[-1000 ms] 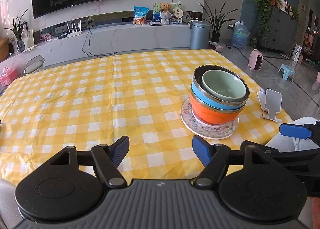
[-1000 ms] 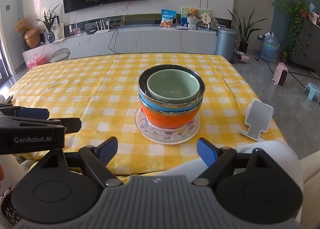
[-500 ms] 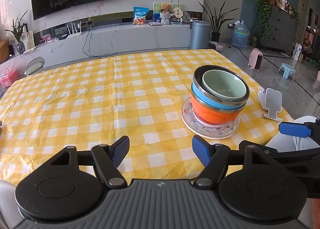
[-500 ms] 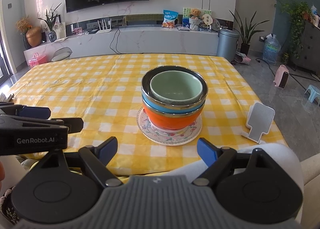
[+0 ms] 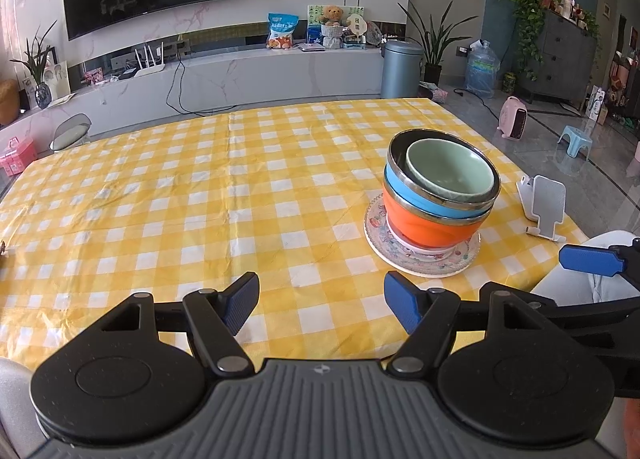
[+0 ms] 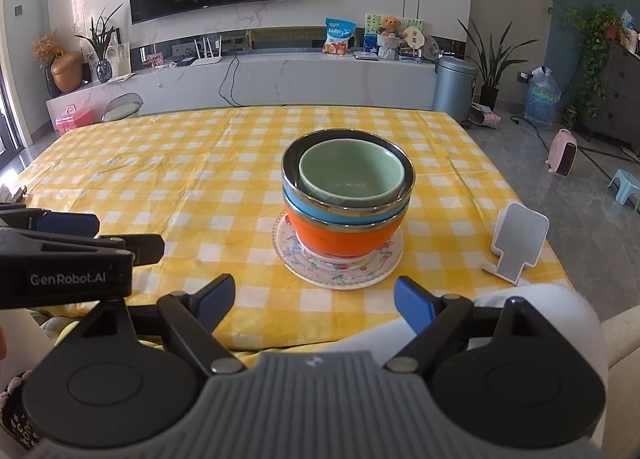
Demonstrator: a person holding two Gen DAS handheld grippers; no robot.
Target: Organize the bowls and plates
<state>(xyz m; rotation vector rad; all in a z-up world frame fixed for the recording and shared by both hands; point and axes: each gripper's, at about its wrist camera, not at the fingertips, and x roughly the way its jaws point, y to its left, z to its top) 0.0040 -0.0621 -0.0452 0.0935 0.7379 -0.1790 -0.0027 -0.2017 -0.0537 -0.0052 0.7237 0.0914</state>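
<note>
1. The left tool (image 5: 320, 301) hung over the bench's near edge, its fingers spread apart and holding nothing.
2. The right tool (image 6: 314, 297) was likewise apart and empty, short of the bench (image 6: 168, 187).
3. The green bowl (image 6: 351, 173) sat nested in the blue bowl (image 6: 304, 201) and orange bowl (image 6: 340, 237), on the floral plate (image 6: 340, 273); the lower bowls' insides were hidden.
4. A white stand (image 6: 518, 243) stood near the bench's right edge; open cloth lay left of the stack.

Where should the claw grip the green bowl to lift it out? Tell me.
Grip the green bowl at its near rim, coming from above with the right claw: one finger inside, one outside. It sits nested in the blue bowl, walls mostly hidden, rim standing slightly proud.
</note>
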